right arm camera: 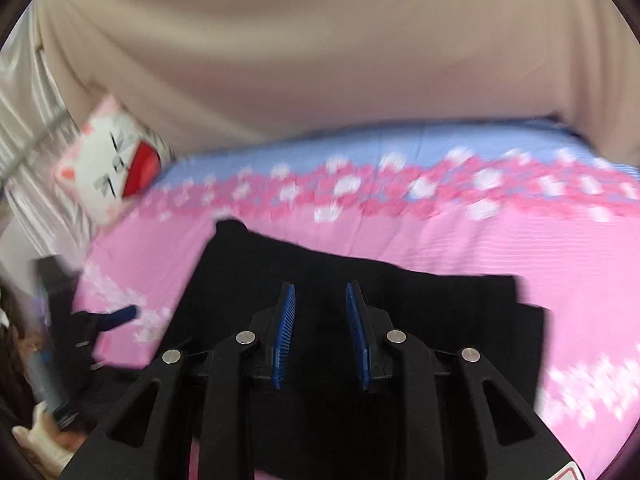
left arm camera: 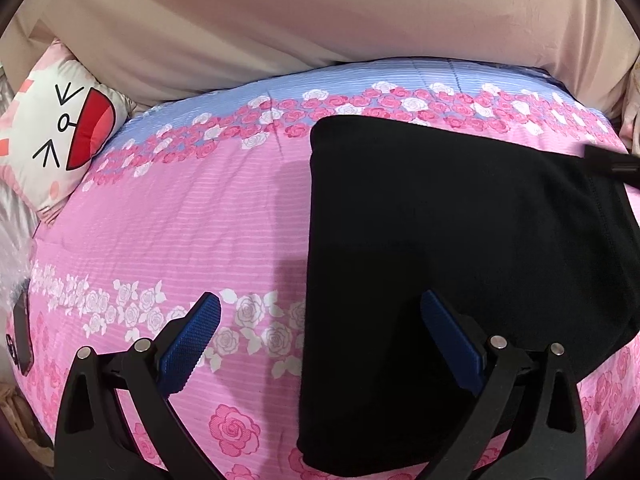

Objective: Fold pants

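Pink floral bedding (left arm camera: 208,216) with a blue band along its far edge covers the bed. At far left a white cartoon-face pillow (left arm camera: 56,132) leans by the beige wall (left arm camera: 320,20). Near left, the left gripper (left arm camera: 320,312) hangs with its blue pads (left arm camera: 192,332) spread wide, one over the bedding and one over dark cloth, holding nothing. Right of centre lie the black pants (left arm camera: 460,240), folded into a flat block on the bedding. In the blurred right wrist view, the right gripper (right arm camera: 320,300) hovers over the pants (right arm camera: 320,264), fingers parted with a narrow gap and nothing between them.
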The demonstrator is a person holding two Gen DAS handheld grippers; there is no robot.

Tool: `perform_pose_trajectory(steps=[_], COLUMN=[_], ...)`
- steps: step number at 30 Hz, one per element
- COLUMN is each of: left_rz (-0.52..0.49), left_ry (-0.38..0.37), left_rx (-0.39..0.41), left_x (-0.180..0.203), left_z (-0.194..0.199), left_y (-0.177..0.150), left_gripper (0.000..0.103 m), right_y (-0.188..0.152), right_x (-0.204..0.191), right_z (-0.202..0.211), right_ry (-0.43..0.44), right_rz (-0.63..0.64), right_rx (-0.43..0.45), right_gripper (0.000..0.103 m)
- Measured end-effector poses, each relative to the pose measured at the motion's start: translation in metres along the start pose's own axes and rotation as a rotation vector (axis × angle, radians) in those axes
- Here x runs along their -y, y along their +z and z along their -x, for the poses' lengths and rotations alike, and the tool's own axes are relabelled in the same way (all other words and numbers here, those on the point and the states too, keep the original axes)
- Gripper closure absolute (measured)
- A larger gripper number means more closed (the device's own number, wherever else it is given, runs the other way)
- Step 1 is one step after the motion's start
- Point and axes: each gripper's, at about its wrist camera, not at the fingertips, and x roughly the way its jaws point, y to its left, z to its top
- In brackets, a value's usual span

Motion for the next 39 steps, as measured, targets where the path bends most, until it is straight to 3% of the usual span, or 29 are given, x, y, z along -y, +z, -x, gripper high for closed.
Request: perform_pose_trajectory(steps=[1,3,6,9,12,17,21,24,28,32,33,34,35,36,37,39], left_rz=[-0.006,-0.013,-0.022,-0.003,0.001,0.073,0.143,0.211,0.207,0.184,0.174,0.148,0.131,0.124,0.119,0.131], left_ry=[0.003,-0.005,-0.011,-0.039,-0.066,-0.212,-0.310,-0.369,-0.354,-0.373,-0.386,-0.420,-0.442,-0.455,-0.456,-0.491], left_rx=[0.003,0.012,0.011,0.004,0.014,-0.068,-0.131,-0.173,-0.138,-0.102,-0.099,-0.095,-0.097,-0.095,-0.083,-0.050], left_x=[0.000,0.000,-0.001,-0.006,-0.009,-0.017,-0.024,-0.033,-0.024,-0.011,-0.009,-0.004,-0.004,-0.005,-0.010,-0.029], left_z=[0.000,0.001,-0.001,-0.002,0.003,-0.001,-0.005,-0.014,-0.013,-0.015,-0.016,-0.014,-0.011,-0.008,-0.001,0.020], left_y=[0.000,-0.001,-0.002,-0.001,-0.004,-0.019,-0.032,-0.043,-0.044,-0.037,-0.035,-0.030,-0.026,-0.024,-0.021,-0.016], left_gripper=[0.005,0.005,0.005,0.005,0.005,0.005,0.005,0.005,0.005,0.005,0.019,0.034,0.041,0.067,0.076,0.079], right_y=[0.002,0.003,-0.001,-0.025,-0.048,-0.092,-0.120,-0.135,-0.148,-0.141,-0.137,-0.133,-0.127,-0.124,-0.121,-0.119], right_x=[0.011,0.027,0.015,0.013,0.031,0.056,0.053,0.054,0.066,0.070,0.072,0.073,0.073,0.070,0.068,0.061], right_z=[-0.023,-0.033,0.008,0.059,0.085,0.105,0.108,0.101,0.093,0.076,0.071,0.068,0.069,0.076,0.085,0.114], right_ry=[-0.068,-0.054,-0.059,-0.069,-0.104,-0.138,-0.177,-0.225,-0.142,-0.094,-0.079,-0.074,-0.053,-0.027,-0.010,0.037], right_rz=[-0.017,-0.086,-0.103,-0.089,-0.138,-0.237,-0.194,-0.163,-0.245,-0.285,-0.297,-0.305,-0.308,-0.307,-0.305,-0.307], right_rx=[-0.034,-0.041,0.055,0.136,0.136,0.116,0.093,0.051,0.046,0.055,0.063,0.066,0.072,0.089,0.110,0.157], right_gripper=[0.084,0.087,0.085,0.081,0.080,0.078,0.055,0.053,0.036,0.031,0.033,0.041,0.051,0.066,0.071,0.079])
